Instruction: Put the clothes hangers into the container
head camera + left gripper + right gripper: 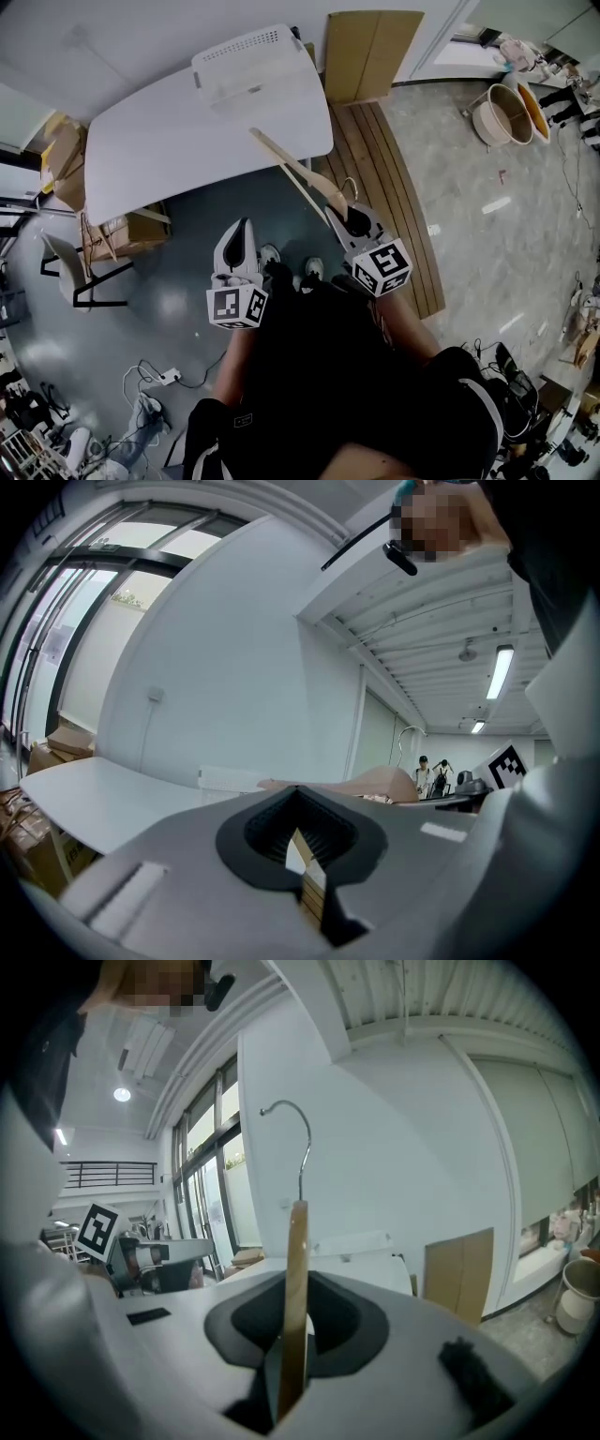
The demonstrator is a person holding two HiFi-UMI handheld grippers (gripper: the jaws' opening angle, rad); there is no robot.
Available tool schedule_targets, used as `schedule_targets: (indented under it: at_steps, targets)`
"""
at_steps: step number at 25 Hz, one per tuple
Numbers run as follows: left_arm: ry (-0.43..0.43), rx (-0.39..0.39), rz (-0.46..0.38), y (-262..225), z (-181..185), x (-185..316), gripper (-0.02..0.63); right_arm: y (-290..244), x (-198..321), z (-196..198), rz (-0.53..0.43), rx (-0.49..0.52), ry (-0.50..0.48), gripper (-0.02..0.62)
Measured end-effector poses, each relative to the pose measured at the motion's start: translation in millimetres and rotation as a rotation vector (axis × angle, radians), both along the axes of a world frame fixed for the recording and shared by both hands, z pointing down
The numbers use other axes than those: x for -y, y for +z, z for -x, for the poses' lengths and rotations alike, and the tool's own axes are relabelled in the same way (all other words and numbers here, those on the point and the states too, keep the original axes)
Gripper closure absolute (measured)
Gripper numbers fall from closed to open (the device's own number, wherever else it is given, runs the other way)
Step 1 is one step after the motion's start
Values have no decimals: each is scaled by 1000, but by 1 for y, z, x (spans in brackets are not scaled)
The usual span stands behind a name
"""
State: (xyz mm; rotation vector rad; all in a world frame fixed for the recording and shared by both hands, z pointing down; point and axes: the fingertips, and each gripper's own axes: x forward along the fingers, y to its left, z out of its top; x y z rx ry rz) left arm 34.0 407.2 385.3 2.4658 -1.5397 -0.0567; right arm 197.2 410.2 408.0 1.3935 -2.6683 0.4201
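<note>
hanger (300, 173): tan wood | container (251, 64): white, dotted holes | table (169, 141): white | floor (183, 295): grey

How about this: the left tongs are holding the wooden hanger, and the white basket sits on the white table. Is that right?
Not quite. It is the right tongs that are holding the wooden hanger, not the left ones. The right gripper view shows it pinched between them. The white basket does sit on the white table.

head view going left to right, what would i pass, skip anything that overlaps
chair → left gripper → right gripper, its jaws closed on the hanger → beige bucket
</note>
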Motion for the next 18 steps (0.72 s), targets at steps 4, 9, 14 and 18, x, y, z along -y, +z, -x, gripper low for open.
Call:
schedule_targets:
  at_steps: [4,9,14,18]
  targets:
    - [-1,-11,6,3,0,19,603,3,17,0,8,-4,6,535]
    - [17,-18,7,9,3,49,603,4,43,8,10,-15,20,535]
    - [23,-39,-18,3,17,95,603,0,76,22,-1,-43,29,535]
    - [22,-39,-30,-4,34,125,603,0,101,37,7,-55,30,535]
